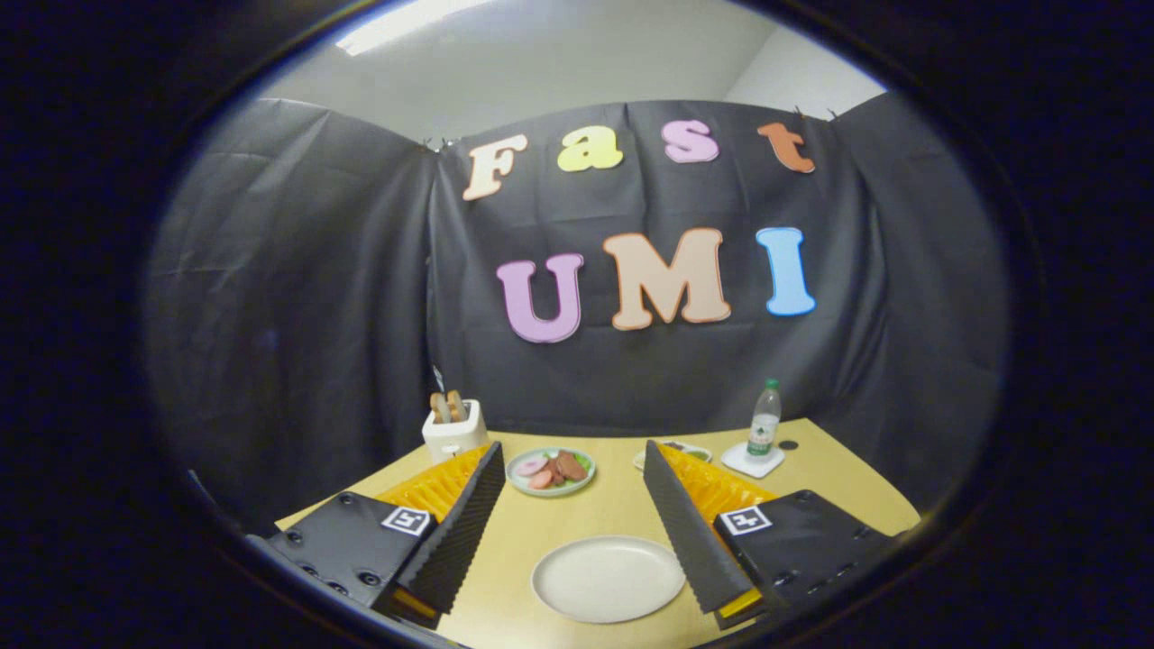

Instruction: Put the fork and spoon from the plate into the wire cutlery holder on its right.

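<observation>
The gripper (572, 469) is held wide apart, nothing between its fingers (464, 532). It is raised above a yellowish table (613, 509) and aimed forward and slightly down.

A plain white plate (609, 579) is seen on the table between the fingers, near their bases, closer to the right one. Its surface looks bare; no fork or spoon can be made out on it. A wire cutlery holder cannot be identified.

Beyond the plate, between the fingertips, a green-rimmed dish (551, 470) with sliced food, pink and brown pieces, is set. Just past the right fingertip another small dish (678, 450) is partly hidden; its contents cannot be told.

Beyond the left fingertip a white toaster (455, 431) is placed at the table's far edge, two bread slices sticking up from it. To the far right a clear bottle (764, 422) with a green cap stands upright on a white coaster (753, 461). A small dark round item (788, 444) lies just beside the coaster.
</observation>
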Demonstrator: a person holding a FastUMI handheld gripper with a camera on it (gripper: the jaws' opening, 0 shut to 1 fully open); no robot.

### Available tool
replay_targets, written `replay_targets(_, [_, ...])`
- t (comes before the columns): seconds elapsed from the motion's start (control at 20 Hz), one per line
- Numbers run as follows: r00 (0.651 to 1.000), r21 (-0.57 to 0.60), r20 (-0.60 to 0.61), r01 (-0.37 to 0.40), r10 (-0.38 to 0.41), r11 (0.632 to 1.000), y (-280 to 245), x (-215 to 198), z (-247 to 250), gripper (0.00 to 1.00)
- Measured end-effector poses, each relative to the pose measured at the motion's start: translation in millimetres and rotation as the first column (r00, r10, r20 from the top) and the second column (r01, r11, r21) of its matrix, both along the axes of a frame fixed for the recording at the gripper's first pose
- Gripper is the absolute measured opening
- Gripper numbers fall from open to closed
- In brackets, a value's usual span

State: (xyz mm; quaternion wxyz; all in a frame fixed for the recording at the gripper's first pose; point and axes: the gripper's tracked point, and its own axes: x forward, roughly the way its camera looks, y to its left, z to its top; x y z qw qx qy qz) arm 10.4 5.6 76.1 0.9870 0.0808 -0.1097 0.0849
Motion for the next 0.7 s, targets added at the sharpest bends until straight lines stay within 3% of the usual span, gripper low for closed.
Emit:
replay_targets(0.15, [0.998, 0.008, 0.061, 0.002, -0.002, 1.000, 4, 1, 11, 0.99])
replay_targets(0.7, [0.999, -0.007, 0.048, 0.020, -0.020, 1.000, 8, 18, 1, 0.99])
